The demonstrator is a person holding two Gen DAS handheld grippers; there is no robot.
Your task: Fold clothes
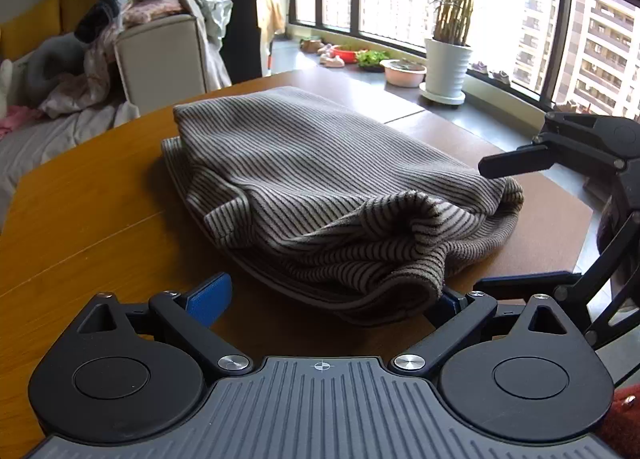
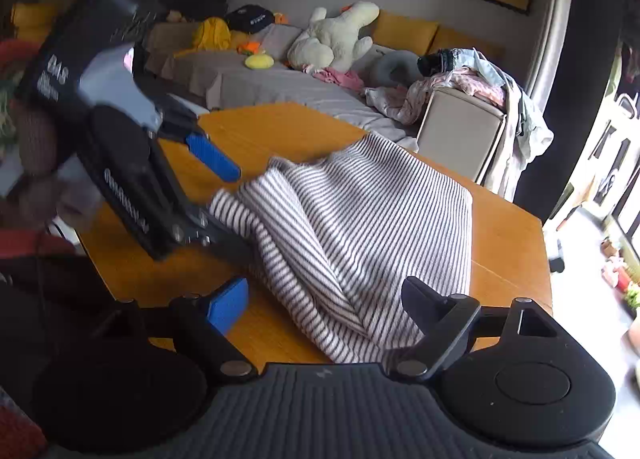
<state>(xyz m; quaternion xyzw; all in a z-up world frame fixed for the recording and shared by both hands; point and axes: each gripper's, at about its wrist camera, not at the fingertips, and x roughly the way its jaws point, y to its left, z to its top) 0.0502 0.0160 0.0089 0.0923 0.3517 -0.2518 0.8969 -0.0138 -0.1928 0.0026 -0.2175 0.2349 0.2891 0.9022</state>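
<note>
Your left gripper (image 1: 326, 297) and right gripper (image 2: 320, 301) both gape wide, holding nothing, the striped garment's (image 1: 320, 179) near hem lying between their fingers on the wooden table (image 1: 92, 219). Pinch all layers squarely before closing those 2 grips.

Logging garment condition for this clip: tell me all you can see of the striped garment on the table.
The striped garment is a soft ribbed knit with thin dark stripes on pale beige. It lies folded into a thick bundle on the wooden table, its near edge rumpled and bulging. The left gripper stands open around that near edge, one finger hidden under it; the right gripper is open at another side.
</note>
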